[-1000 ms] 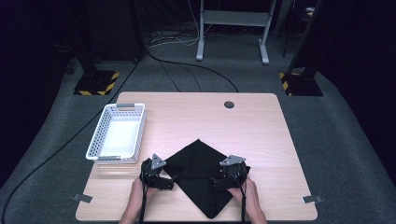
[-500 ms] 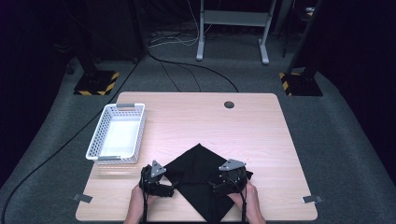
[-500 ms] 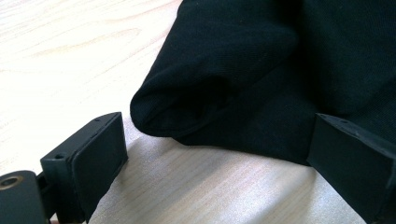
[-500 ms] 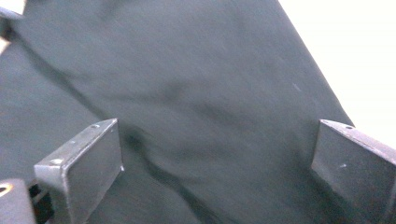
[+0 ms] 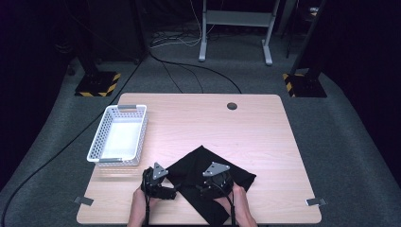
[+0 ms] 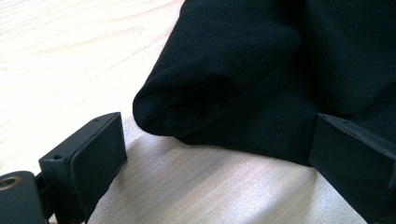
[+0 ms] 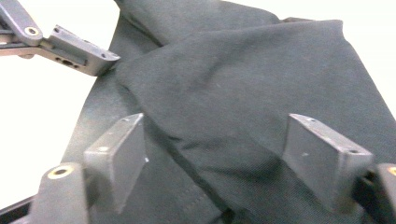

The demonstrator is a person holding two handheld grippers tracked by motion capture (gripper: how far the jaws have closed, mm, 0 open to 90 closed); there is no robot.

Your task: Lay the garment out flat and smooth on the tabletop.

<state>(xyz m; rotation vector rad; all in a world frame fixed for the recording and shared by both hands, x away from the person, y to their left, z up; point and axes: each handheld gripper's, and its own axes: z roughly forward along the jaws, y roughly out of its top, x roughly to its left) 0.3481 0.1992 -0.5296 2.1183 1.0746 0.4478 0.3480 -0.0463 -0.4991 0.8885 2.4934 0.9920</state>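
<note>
On wooden table [image 5: 265, 137], black cloth [image 5: 208, 165] lies diagonally, corner pointing away.

A black cloth [image 5: 208, 177] lies at the table's [image 5: 246, 127] near edge. The left hand-held gripper [image 5: 163, 189] sits at its left corner; the right hand-held gripper [image 5: 213, 182] rests on it. A white basket [image 5: 101, 137] stands left of it.

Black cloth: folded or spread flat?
Partly folded: the black cloth shows a doubled, rounded edge, and one layer overlaps another in the right gripper view.

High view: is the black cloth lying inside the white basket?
No, the cloth lies on the table by the person's edge, apart from the basket, which holds nothing.
</note>
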